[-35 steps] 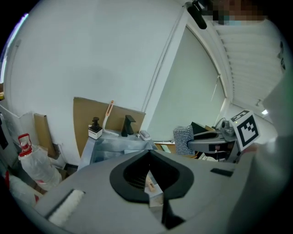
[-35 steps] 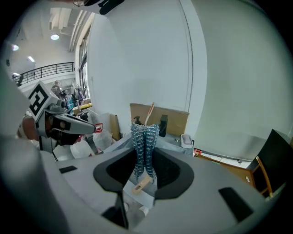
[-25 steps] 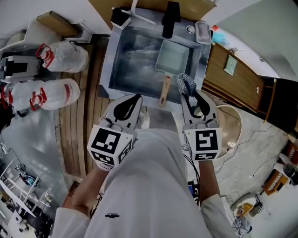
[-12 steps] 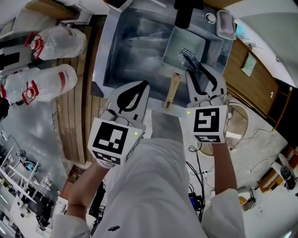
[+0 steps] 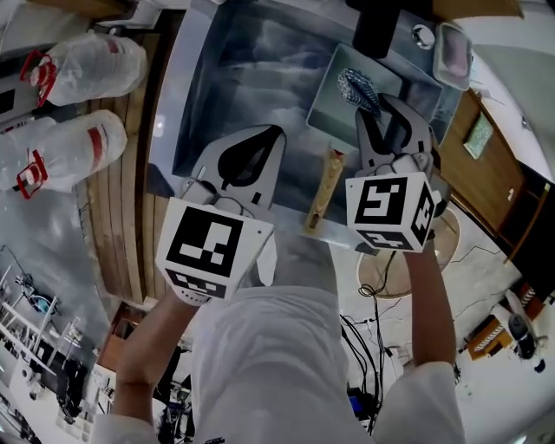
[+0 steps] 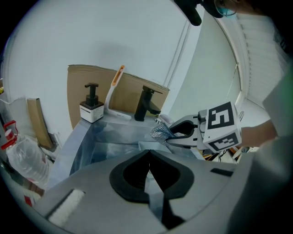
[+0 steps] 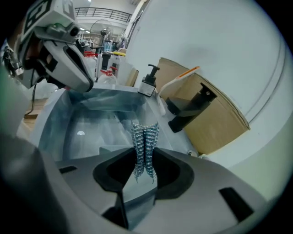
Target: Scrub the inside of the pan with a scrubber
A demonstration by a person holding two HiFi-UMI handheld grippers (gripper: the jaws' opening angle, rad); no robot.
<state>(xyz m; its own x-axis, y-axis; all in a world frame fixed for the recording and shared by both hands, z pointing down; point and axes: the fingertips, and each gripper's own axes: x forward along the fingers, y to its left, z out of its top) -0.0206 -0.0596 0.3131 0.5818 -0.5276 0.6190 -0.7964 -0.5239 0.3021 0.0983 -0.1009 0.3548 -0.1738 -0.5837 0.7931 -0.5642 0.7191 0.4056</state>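
Observation:
A square grey pan (image 5: pixel 334 114) lies in the steel sink (image 5: pixel 234 78), its wooden handle (image 5: pixel 323 198) pointing back toward me. My right gripper (image 5: pixel 375 108) is shut on a chain-mail scrubber (image 5: pixel 358 87) and holds it over the inside of the pan. In the right gripper view the scrubber (image 7: pixel 145 145) stands pinched upright between the jaws. My left gripper (image 5: pixel 270 137) hovers over the sink's near edge, left of the handle, shut with nothing in it. The left gripper view shows the right gripper (image 6: pixel 170 135) and the scrubber (image 6: pixel 160 133).
A black faucet (image 5: pixel 375 26) stands behind the pan, a lidded tray (image 5: pixel 453 54) on the sink's back corner. A soap dispenser (image 6: pixel 90 107) and an orange-handled brush (image 6: pixel 114 89) sit at the back against cardboard. Tied plastic bags (image 5: pixel 69 147) lie left of the sink.
Both grippers have moved forward over the sink. The right one has carried the scrubber from beside the handle's end to above the pan's inside.

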